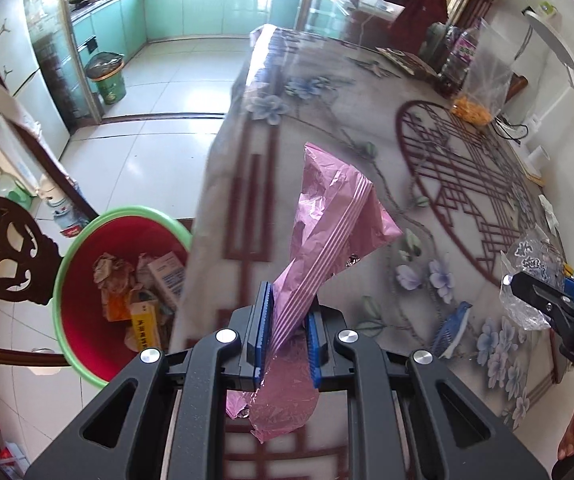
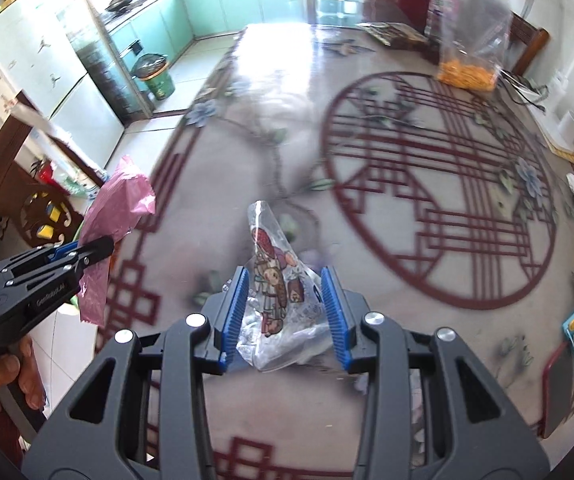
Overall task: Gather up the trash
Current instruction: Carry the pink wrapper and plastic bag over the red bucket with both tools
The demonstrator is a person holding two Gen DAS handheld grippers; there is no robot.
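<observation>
1. We are in the carrying step: both pieces of trash are already picked up, and neither is in the bin yet.

2. Our left gripper [image 1: 287,332] has its blue pads pressed narrow on the pink wrapper [image 1: 327,232], which stands up between them above the table's [image 1: 327,80] near edge.

3. Our right gripper [image 2: 285,312] holds the clear printed wrapper [image 2: 277,280] between its pads. The jaws stand fairly wide, and the crumpled film fills the gap and looks to be touching both pads, so we judge it a light hold.

4. The red bin with the green rim [image 1: 83,248] sits on the floor just beside the table edge, below and to the left of our left gripper, and it already holds paper scraps and small boxes.

5. Next, we judge, the left hand should swing out over the bin's mouth and open its jaws, with the right hand following; the loose film could slip out on the way.

6. Pose: both grippers point forward over the tablecloth, side by side and apart, the left one nearer the edge. Each is hand-held; fingers [image 2: 3,380] wrap the left handle.
</observation>
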